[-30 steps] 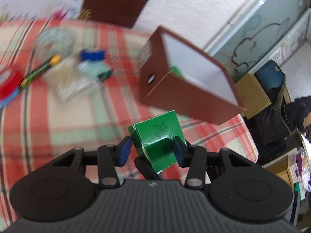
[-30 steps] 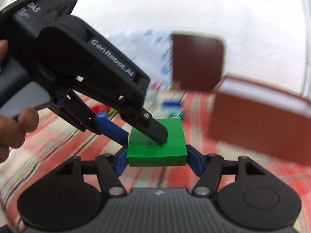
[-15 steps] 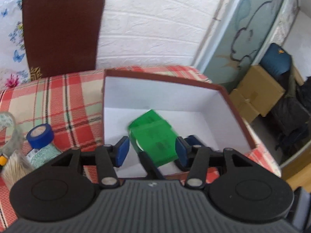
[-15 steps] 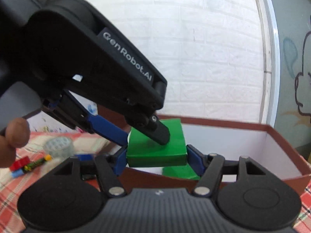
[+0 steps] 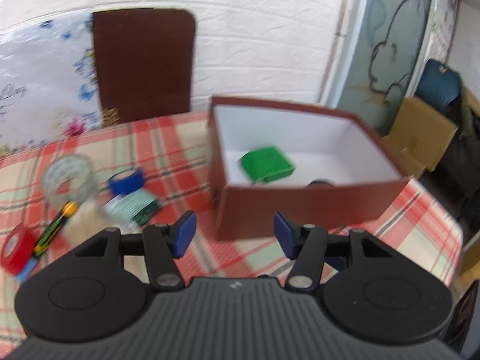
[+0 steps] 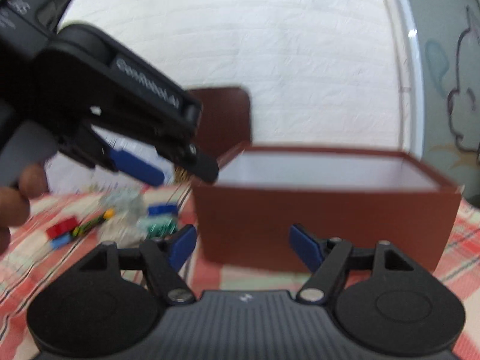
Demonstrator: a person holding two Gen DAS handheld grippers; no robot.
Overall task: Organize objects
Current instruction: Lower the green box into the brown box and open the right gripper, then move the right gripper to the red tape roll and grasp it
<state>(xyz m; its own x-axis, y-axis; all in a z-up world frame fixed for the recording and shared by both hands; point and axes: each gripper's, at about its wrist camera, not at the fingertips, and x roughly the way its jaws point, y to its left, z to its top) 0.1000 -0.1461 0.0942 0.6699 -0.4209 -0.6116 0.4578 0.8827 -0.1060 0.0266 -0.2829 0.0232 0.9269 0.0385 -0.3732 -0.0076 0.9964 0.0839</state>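
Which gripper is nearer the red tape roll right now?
Left. The left gripper, jaws opening and empty, hangs just right of the red tape roll; the right gripper faces the brown box, farther off.

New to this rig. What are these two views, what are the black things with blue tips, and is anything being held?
No robot here: a person carries a handheld two-finger gripper in each hand, each with a fisheye camera looking along its fingers. One picture is from the left gripper, the other from the right gripper, where the left one also shows at the upper left with the person's hand. On the plaid tablecloth stands an open brown box with a green box inside. Beside it lie a clear tape roll, a blue-capped bottle, a red tape roll and a pen. Neither holds anything; the left's jaws are opening.
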